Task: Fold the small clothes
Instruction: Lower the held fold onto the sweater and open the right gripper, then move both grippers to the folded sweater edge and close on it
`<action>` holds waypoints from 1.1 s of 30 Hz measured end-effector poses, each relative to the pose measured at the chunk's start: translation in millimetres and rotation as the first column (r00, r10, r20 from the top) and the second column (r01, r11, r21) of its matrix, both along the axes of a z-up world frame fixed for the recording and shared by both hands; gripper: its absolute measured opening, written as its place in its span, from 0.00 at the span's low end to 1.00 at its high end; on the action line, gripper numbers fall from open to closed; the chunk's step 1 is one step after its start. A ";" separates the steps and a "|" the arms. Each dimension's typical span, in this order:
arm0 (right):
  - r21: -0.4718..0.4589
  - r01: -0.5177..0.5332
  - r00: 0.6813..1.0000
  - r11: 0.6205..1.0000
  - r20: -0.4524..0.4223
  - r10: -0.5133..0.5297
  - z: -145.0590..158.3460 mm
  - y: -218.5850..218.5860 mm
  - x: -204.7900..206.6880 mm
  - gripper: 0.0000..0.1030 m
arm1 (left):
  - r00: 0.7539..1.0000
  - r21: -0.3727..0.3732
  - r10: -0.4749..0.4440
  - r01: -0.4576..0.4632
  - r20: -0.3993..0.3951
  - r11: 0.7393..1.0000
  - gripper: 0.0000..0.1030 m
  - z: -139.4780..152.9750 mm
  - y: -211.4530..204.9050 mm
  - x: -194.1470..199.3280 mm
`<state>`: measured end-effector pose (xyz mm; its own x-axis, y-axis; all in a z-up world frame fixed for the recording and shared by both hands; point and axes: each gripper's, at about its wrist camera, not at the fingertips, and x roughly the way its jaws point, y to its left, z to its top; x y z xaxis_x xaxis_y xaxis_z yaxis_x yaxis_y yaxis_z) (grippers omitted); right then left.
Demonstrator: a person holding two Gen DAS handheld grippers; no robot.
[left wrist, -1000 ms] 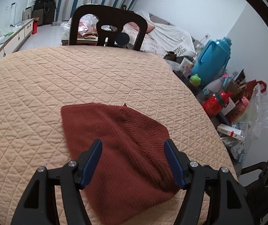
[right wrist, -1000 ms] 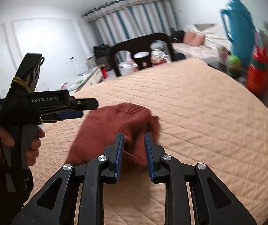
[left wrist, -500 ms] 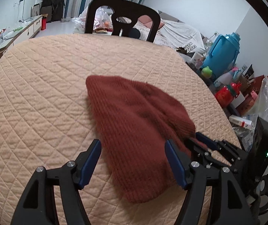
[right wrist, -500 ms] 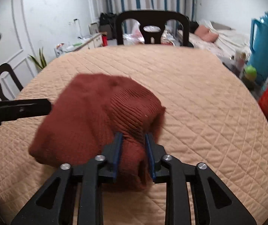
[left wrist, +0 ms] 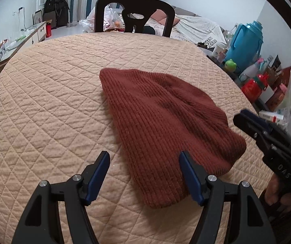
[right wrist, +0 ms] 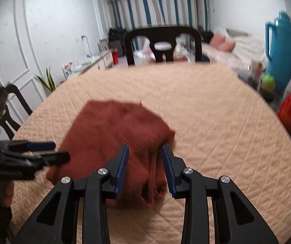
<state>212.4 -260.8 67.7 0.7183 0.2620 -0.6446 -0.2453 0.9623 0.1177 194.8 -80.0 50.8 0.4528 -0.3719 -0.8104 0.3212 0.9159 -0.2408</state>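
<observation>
So the rust-red knit hat was lying flat on the quilted tan table cover, spread out just ahead of both grippers. The left gripper hung over the near edge of it with its jaws wide apart and nothing pinched; its right-hand finger sat over the hat's near edge, the left-hand one over bare cover. Can't say whether that finger actually touched the knit.

The right gripper had just been opening up. A bunched fold of the hat sat between its blue pads, but there was a visible gap on each side, so it looked let go rather than squeezed. That view was pretty blurry though.

From the left gripper's side, the right gripper poked in just off the hat's right-hand end. Beyond the hat, a dark chair stood at the far edge of the table, and a blue thermos jug stood off to the right.
</observation>
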 end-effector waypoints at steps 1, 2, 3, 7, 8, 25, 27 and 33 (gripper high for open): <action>-0.005 -0.032 0.999 0.999 -0.009 0.032 -1.0 4.7 1.9 0.33 | 1.000 0.002 0.001 -0.001 -0.003 1.000 0.71 -1.3 -0.8 -1.7; -0.004 -0.058 0.998 0.998 -0.028 0.058 -4.7 8.6 4.7 0.33 | 1.000 0.003 -0.003 0.003 -0.002 1.000 0.71 -2.5 -1.9 -3.1; -0.004 -0.072 0.996 0.997 -0.045 0.072 -10.4 10.6 7.9 0.33 | 1.000 0.008 -0.006 0.006 0.000 1.000 0.71 -3.7 -2.3 -4.4; -0.046 -0.034 0.992 0.998 -0.122 0.029 -37.6 6.9 24.2 0.33 | 1.000 0.014 -0.014 0.014 -0.003 1.000 0.72 -8.7 -2.1 -7.7; -0.014 -0.035 0.989 0.999 -0.145 0.033 -42.2 1.8 26.9 0.33 | 1.000 0.010 -0.012 0.013 -0.008 1.000 0.73 -9.7 -1.6 -7.3; 0.112 -0.059 0.984 0.992 -0.162 0.077 -32.9 -21.6 24.2 0.38 | 1.000 -0.079 -0.026 0.027 0.011 0.996 0.81 0.7 23.0 -17.3; 0.121 -0.052 0.984 0.991 -0.162 0.071 -31.7 -24.2 24.5 0.47 | 1.000 -0.106 -0.014 0.014 -0.002 0.994 0.82 1.4 28.1 -14.6; 0.146 -0.033 0.984 0.989 -0.169 0.058 -31.8 -30.7 27.3 0.54 | 1.000 -0.089 0.010 -0.009 0.006 0.996 0.86 3.3 31.7 -13.4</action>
